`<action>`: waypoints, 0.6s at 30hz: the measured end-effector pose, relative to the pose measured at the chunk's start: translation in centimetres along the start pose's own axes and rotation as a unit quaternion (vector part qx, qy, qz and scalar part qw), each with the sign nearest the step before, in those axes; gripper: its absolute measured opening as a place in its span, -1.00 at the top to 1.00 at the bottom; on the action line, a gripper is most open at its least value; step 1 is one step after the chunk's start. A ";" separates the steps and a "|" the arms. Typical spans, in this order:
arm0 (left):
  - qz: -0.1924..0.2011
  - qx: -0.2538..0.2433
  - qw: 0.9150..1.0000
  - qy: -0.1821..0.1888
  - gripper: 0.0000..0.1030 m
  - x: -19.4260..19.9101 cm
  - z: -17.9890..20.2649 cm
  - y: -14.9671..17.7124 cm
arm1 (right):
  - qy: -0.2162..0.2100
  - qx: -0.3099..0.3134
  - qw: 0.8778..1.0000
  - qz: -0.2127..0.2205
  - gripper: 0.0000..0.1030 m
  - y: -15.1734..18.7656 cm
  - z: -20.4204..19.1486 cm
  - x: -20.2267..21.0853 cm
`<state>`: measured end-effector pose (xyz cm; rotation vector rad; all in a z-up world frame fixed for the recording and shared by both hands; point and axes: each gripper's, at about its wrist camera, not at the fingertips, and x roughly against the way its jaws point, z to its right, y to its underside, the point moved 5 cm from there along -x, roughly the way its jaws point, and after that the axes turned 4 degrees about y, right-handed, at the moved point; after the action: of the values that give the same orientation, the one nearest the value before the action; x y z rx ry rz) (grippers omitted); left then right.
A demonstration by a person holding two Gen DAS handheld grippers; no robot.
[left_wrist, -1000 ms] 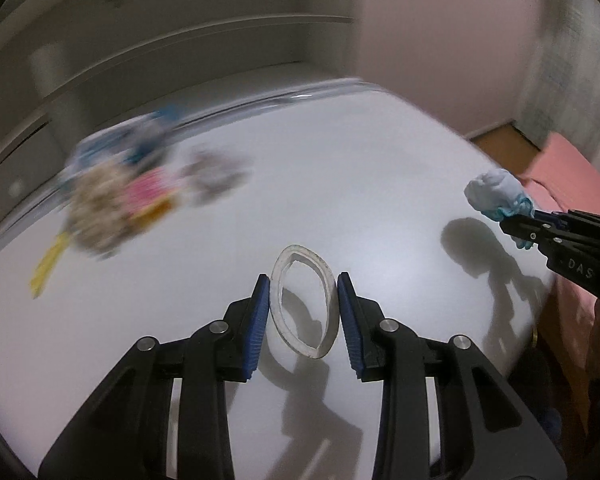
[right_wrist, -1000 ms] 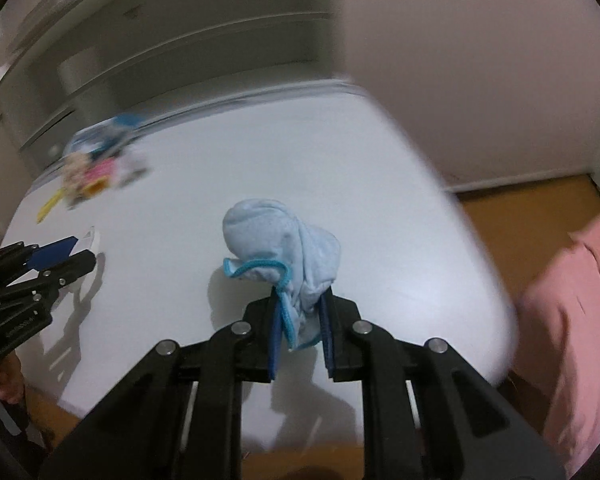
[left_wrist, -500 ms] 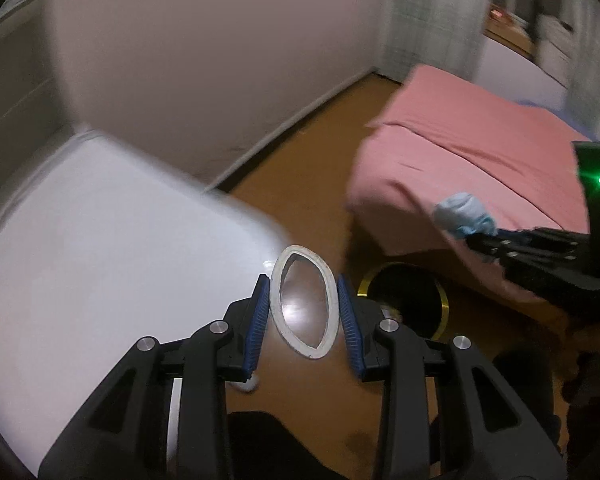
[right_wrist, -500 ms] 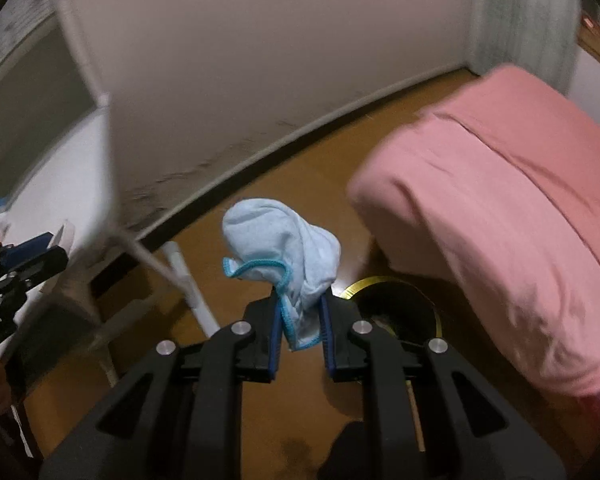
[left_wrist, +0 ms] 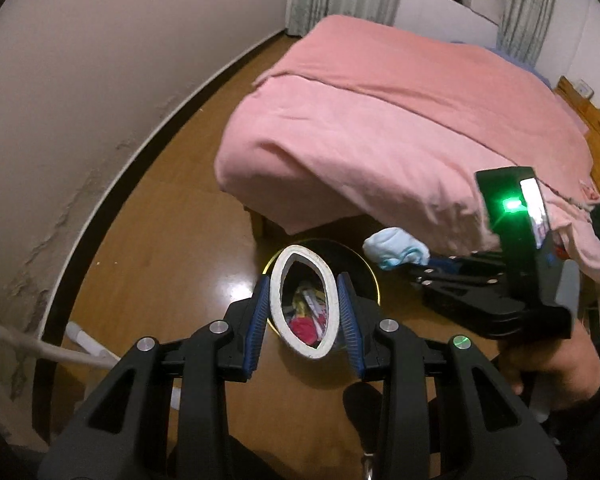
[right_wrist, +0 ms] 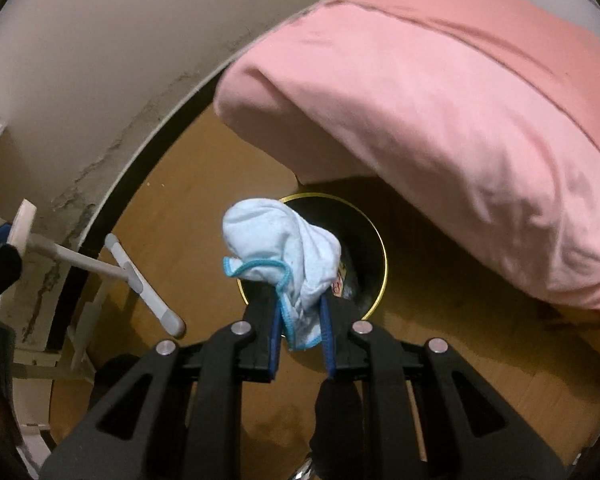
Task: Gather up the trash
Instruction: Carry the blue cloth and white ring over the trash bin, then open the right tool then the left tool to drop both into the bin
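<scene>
Wooden floor (left_wrist: pixel 160 240) holds a bin (right_wrist: pixel 376 248); each hand-held gripper grips trash: ring (left_wrist: pixel 302 308), cloth (right_wrist: pixel 280 248).

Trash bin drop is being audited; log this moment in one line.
left gripper: shut on white ring | right gripper: shut on blue cloth | both over bin

left tool (left_wrist: pixel 303 308) grips white ring (left_wrist: pixel 302 302) | above bin (left_wrist: pixel 370 276) | right tool (left_wrist: pixel 414 266) holds cloth (left_wrist: pixel 394 249)

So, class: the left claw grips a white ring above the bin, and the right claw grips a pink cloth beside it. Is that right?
Not quite. The cloth in the right claw is light blue, as the right wrist view shows. The left claw does grip the white ring above the bin.
</scene>
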<state>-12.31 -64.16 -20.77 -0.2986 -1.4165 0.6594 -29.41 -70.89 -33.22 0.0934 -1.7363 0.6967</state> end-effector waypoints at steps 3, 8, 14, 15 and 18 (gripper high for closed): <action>-0.009 -0.004 1.000 0.004 0.35 -1.3 -0.2 0.0 | 0.004 -0.007 1.000 -0.011 0.68 0.1 0.8 -1.2; -0.021 -0.001 1.000 0.004 0.35 -3.1 -0.3 0.0 | -0.001 -0.016 1.000 -0.011 0.68 -0.2 1.0 -1.6; -0.033 0.003 0.999 0.002 0.35 -4.2 -0.6 0.5 | -0.004 -0.020 1.000 -0.002 -0.15 -0.6 0.7 -1.5; -0.035 0.003 0.999 0.003 0.35 -4.2 -0.5 0.6 | -0.003 -0.021 1.000 0.006 -0.25 -0.7 0.8 -1.3; -0.040 0.003 0.999 0.005 0.35 -5.0 -0.5 0.7 | -0.003 -0.024 1.000 0.014 -0.25 -1.0 1.0 -1.0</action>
<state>-12.06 -66.46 -25.26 -0.2396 -1.4090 0.5954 -29.56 -72.43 -33.83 0.0383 -1.7629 0.6754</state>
